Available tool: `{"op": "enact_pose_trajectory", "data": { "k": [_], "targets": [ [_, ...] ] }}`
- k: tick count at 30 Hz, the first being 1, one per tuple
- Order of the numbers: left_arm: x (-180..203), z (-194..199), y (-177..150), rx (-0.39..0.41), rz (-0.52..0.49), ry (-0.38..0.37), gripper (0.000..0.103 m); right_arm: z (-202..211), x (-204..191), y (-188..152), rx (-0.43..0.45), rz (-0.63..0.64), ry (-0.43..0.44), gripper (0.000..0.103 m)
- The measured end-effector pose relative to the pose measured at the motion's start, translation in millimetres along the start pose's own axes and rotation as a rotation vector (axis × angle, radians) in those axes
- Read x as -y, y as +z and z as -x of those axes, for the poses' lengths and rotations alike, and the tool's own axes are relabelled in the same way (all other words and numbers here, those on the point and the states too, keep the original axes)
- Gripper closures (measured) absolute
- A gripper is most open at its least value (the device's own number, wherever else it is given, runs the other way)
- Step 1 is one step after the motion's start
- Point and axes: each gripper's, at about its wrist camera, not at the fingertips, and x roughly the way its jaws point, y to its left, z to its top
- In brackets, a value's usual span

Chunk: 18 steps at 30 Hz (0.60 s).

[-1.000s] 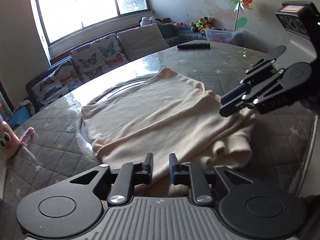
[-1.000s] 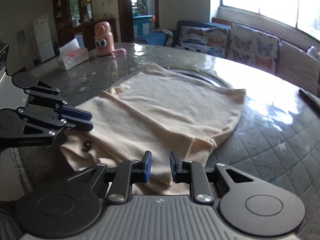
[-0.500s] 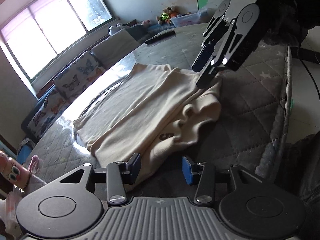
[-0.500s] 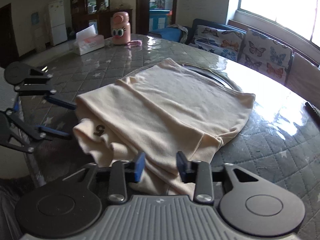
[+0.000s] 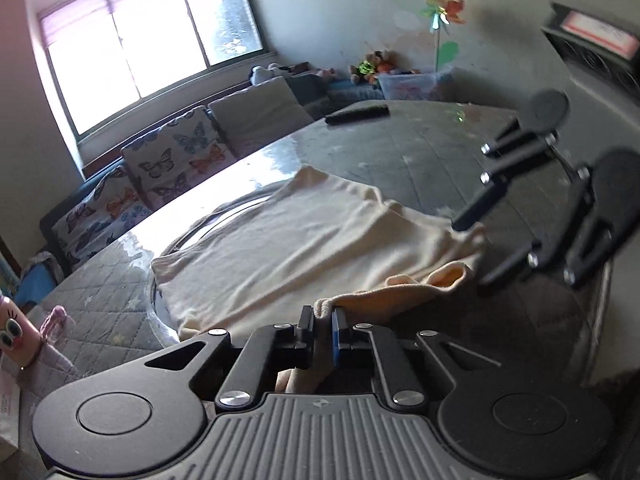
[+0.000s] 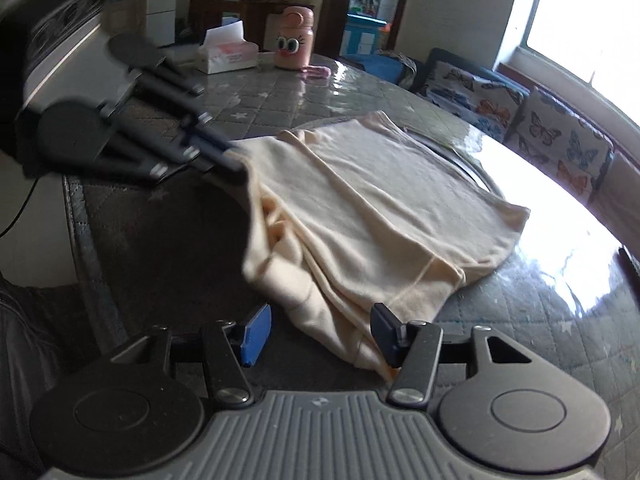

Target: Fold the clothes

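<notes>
So since half a second ago my left gripper (image 5: pixel 321 322) has gone from spread wide to pinched tight on the near hem of the cream shirt (image 5: pixel 304 240), lifting that edge a bit. My right gripper (image 6: pixel 320 330) opened wider, jaws well apart with the bunched shirt corner sitting between them, not clamped. The rest of the shirt lies flat ahead of both jaws on the quilted table (image 6: pixel 280 96). Pink bottle (image 6: pixel 295 38) is way beyond.

Pink bottle (image 6: pixel 295 38) beside tissue box (image 6: pixel 227 53); remote (image 5: pixel 357 113) on table (image 5: pixel 420 152).
</notes>
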Motion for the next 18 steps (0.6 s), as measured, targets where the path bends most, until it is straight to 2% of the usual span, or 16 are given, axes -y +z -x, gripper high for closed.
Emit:
{"op": "enact_pose_trajectory", "data": {
  "k": [3, 6, 7, 10, 13, 14, 15, 18],
  "targets": [
    [-8, -6, 6, 0.001, 0.033, -0.009, 0.094, -9, -3, 5, 0.034, 0.027, -0.018, 0.047],
    [-12, -10, 8, -0.004, 0.053, -0.009, 0.094, -21, 0, 9, 0.033, 0.012, -0.014, 0.054],
    [-13, -10, 7, -0.006, 0.058, -0.011, 0.094, -25, 3, 9, 0.028, -0.003, -0.010, 0.058],
    [-13, -7, 3, -0.010, 0.063, -0.019, 0.092, -31, 16, 14, 0.009, -0.083, 0.020, 0.086],
    [-12, -1, -4, -0.017, 0.060, -0.014, 0.088, -30, 29, 18, 0.009, -0.170, 0.063, 0.091],
    [-11, 2, -7, -0.019, 0.058, -0.012, 0.081, -29, 34, 20, 0.014, -0.190, 0.071, 0.092],
    [-10, 4, -10, -0.023, 0.049, -0.004, 0.067, -29, 38, 22, 0.020, -0.205, 0.078, 0.092],
    [-8, 9, -19, -0.034, 0.023, 0.018, 0.062, -27, 46, 29, 0.036, -0.241, 0.091, 0.093]
  ]
}}
